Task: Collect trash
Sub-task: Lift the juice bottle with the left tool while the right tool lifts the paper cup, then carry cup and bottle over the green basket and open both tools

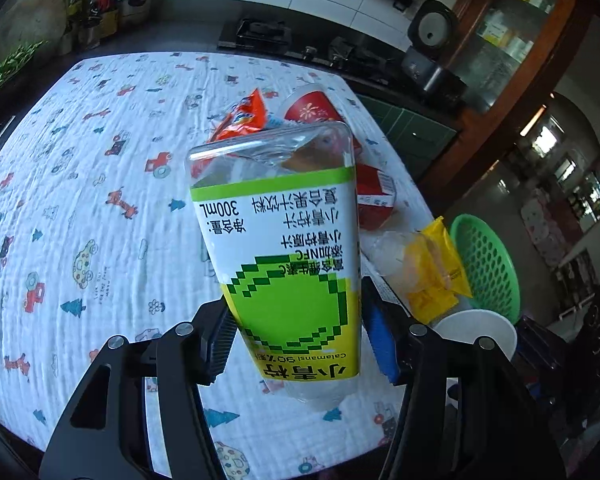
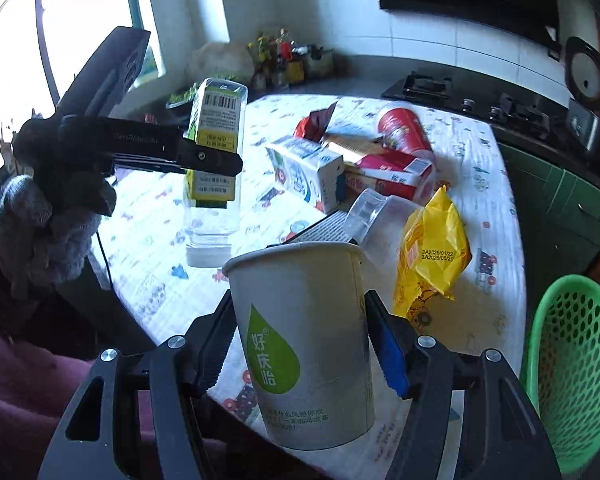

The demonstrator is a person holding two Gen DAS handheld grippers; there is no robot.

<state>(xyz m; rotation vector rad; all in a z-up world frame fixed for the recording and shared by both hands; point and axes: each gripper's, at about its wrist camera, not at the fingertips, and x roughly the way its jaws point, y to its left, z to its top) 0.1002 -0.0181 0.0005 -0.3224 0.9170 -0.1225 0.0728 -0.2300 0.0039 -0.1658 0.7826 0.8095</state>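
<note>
Left gripper [image 1: 296,344] pinches a clear juice bottle [image 1: 284,240] with a green-and-white label, held upside down, cap end toward the camera, clear of the table [image 1: 80,200]. From the right wrist view the same bottle [image 2: 216,152] hangs cap-down above the printed tablecloth, clamped across its label by the left gripper [image 2: 204,160].

Right gripper [image 2: 300,344] pinches a white paper cup [image 2: 300,340] with a green drop logo, upright, both pads pressed on its sides. Its figures say the jaws have just closed in and settled.

Rest of the trash sits in a pile on the far right part of the table: milk carton [image 2: 308,172], red box [image 2: 392,172], red cup [image 2: 404,128] lying on its side, clear plastic cup [image 2: 372,208] tipped over, yellow wrapper [image 2: 432,248] near the table edge.

Green basket [image 2: 576,368] sits off the table's right edge, below and beside the cup.
</note>
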